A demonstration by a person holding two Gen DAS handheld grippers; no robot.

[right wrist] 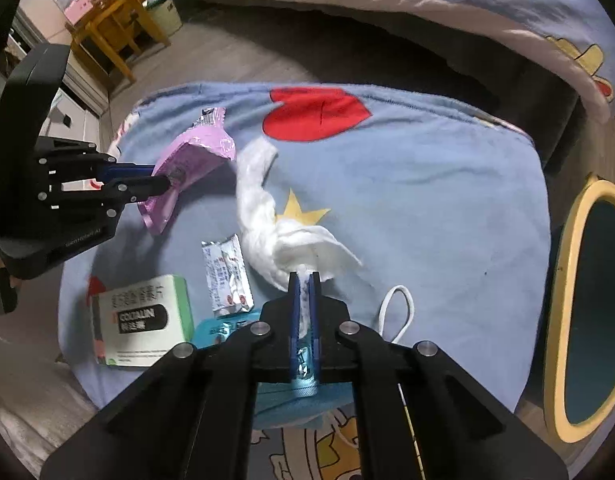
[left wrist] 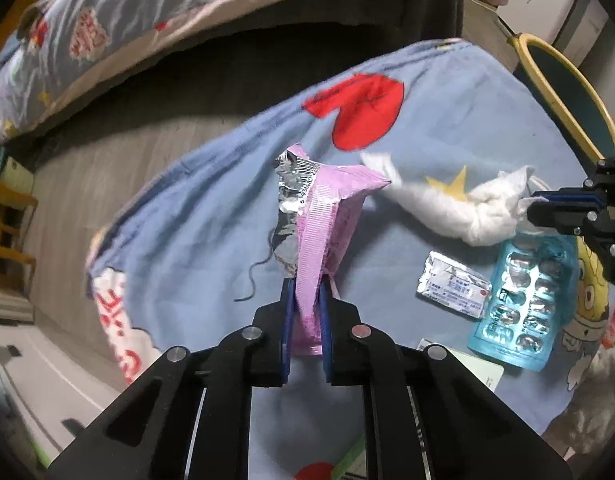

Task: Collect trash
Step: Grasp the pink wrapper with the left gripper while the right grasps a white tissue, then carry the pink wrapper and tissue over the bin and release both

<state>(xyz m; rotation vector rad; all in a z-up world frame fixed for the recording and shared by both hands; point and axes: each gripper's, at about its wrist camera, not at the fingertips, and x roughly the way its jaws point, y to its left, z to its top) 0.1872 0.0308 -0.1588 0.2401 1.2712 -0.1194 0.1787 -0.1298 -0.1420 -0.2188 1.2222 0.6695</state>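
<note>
Left gripper clamped on pink wrapper, long axis ahead | right gripper pinching white tissue | bin rightward, right hand nearer

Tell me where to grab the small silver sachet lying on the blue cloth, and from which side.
Take the silver sachet across its short width near the middle, coming straight down from above. It lies flat, long and narrow, so the long edges give the gripper the narrowest span. The green-and-white box and blue blister pack crowd one end, so stay clear of it.
</note>
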